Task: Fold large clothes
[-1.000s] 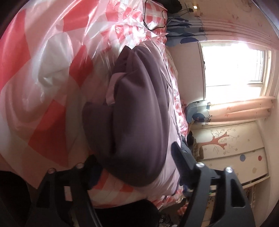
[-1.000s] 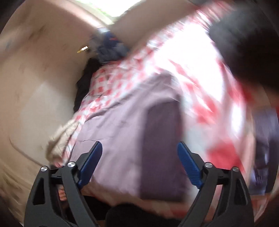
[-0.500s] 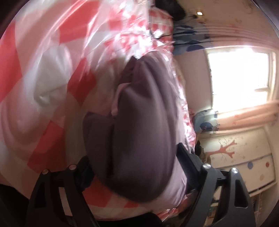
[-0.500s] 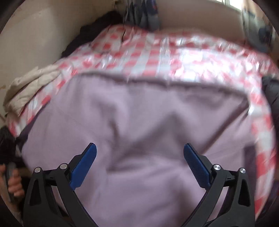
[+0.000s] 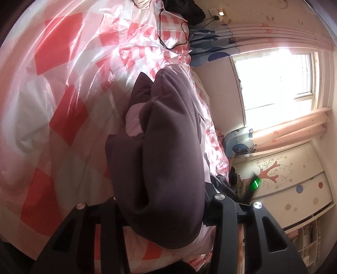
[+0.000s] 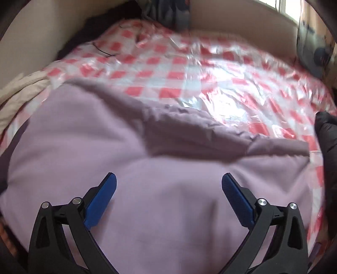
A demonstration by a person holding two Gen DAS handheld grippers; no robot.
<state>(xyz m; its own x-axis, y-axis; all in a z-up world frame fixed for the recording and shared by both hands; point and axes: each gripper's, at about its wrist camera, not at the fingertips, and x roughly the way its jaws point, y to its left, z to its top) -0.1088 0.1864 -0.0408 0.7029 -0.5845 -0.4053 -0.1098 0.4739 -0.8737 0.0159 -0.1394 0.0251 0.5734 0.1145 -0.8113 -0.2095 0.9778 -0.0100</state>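
A large purple garment [image 5: 164, 151] lies on a bed with a red-and-white checked cover [image 5: 63, 84]. In the left wrist view its dark outer side is bunched in a thick fold, with pale lilac lining [image 5: 133, 124] showing. My left gripper [image 5: 162, 202] has its jaws wide apart around the near end of that fold; the fingertips are hidden by the cloth. In the right wrist view the garment's pale lilac side [image 6: 168, 168] is spread flat, with a darker folded edge [image 6: 189, 128] across it. My right gripper [image 6: 168, 189] is open and empty just above it.
The checked cover [image 6: 210, 69] has a shiny plastic sheet over it. A beige garment [image 6: 16, 90] lies at the bed's left edge. A black cable [image 5: 168, 35] and dark clothes [image 5: 185, 8] lie at the far end. A window [image 5: 273, 80], curtains and a painted cabinet [image 5: 294, 185] stand beside the bed.
My left gripper has moved forward until the dark fold sits between its jaws. My right gripper has swung over the garment and now hovers above the flat lilac side.
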